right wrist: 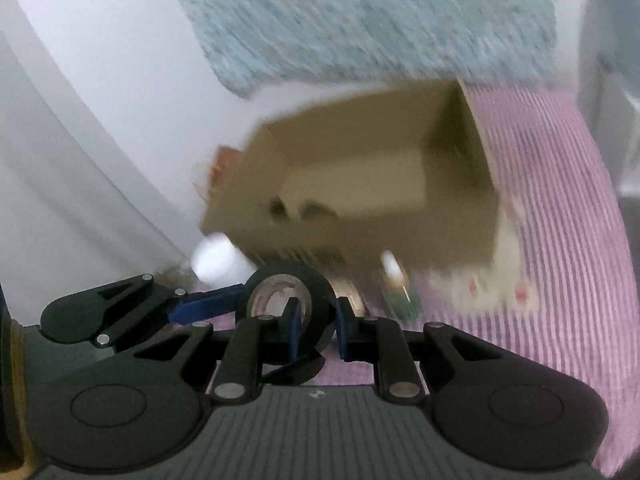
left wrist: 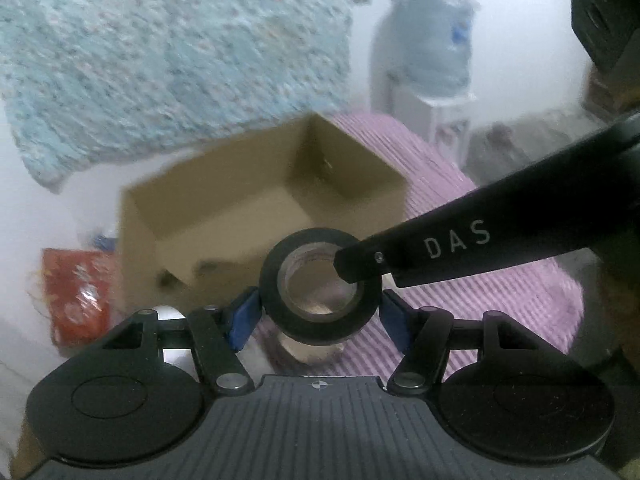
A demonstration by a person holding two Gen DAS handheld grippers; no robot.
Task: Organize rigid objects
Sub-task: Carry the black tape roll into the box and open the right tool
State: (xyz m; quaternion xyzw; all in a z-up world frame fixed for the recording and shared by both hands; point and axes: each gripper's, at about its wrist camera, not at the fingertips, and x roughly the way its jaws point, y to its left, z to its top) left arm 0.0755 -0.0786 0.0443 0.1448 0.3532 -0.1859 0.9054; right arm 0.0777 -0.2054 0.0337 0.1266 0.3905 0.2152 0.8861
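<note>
A black tape roll point(left wrist: 319, 284) hangs in the air above the purple striped cloth point(left wrist: 500, 300), held by both grippers. My left gripper point(left wrist: 320, 312) is shut on it, its blue pads point(left wrist: 246, 314) pressing the roll's outer sides. My right gripper point(right wrist: 318, 324) is shut on the same black tape roll point(right wrist: 316, 280), with one blue pad point(right wrist: 294, 320) inside the hole and the other outside, pinching the wall. In the left wrist view its black finger point(left wrist: 440, 248) reaches in from the right onto the rim. An open cardboard box point(left wrist: 260, 216) lies just beyond.
The cardboard box point(right wrist: 360, 184) is blurred. Under the held roll lies a pale tape roll point(left wrist: 308, 350). A white cylinder point(right wrist: 214, 260) and a small green item point(right wrist: 400, 296) sit near the box. A red packet point(left wrist: 76, 292) is at left, a water jug point(left wrist: 432, 52) behind.
</note>
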